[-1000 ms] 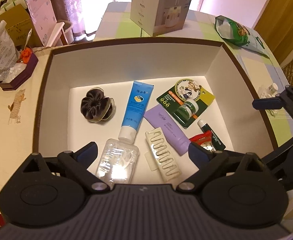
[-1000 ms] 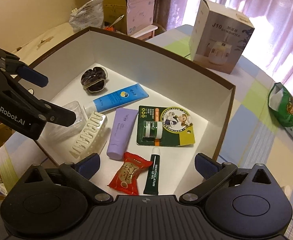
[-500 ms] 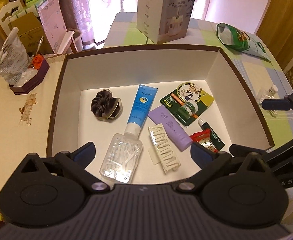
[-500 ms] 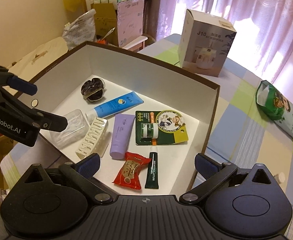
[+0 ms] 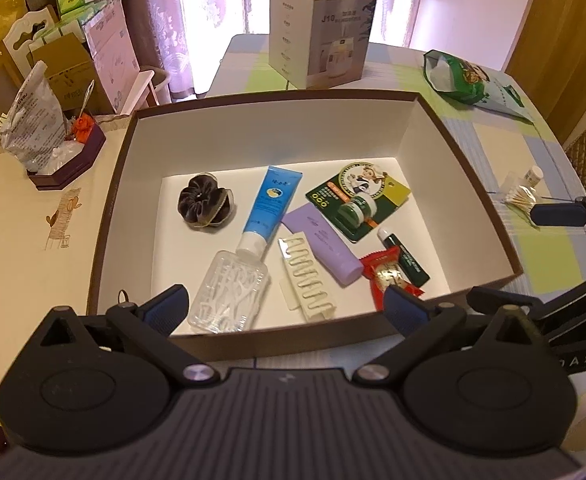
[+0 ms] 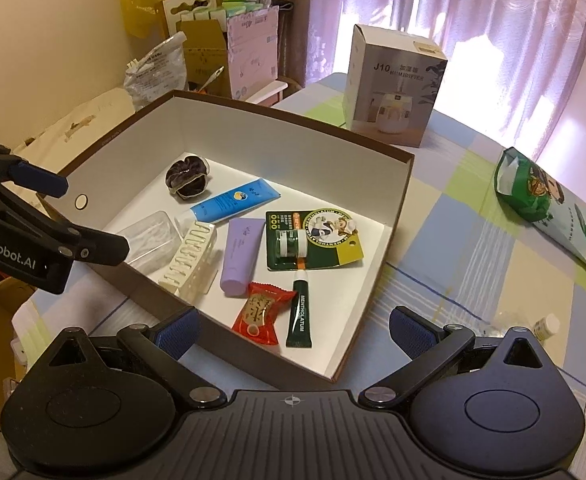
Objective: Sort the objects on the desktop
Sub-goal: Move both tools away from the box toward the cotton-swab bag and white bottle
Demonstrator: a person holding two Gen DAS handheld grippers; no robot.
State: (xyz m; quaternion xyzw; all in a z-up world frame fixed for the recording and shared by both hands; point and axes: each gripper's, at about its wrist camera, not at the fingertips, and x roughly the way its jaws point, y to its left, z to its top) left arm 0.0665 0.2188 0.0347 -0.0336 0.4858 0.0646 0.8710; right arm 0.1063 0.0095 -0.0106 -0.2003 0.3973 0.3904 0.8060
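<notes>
Left gripper (image 5: 285, 308): fingers spread, empty, over box's near rim.
Right gripper (image 6: 293, 326): fingers spread, empty, at box's corner.
Box (image 5: 489, 204): on desk (image 6: 469, 264), holding tubes, hair clip (image 5: 307, 276), candy (image 6: 261, 312).
Open room: bare floor along far wall.

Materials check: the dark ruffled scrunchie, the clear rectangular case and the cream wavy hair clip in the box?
Dark ruffled scrunchie: velvety fabric, going by its soft gathered folds and dull sheen. Clear rectangular case: hard transparent plastic, glossy; the white sticks inside show through. Cream wavy hair clip: looks like moulded plastic, matte, with rigid even ridges.
</notes>
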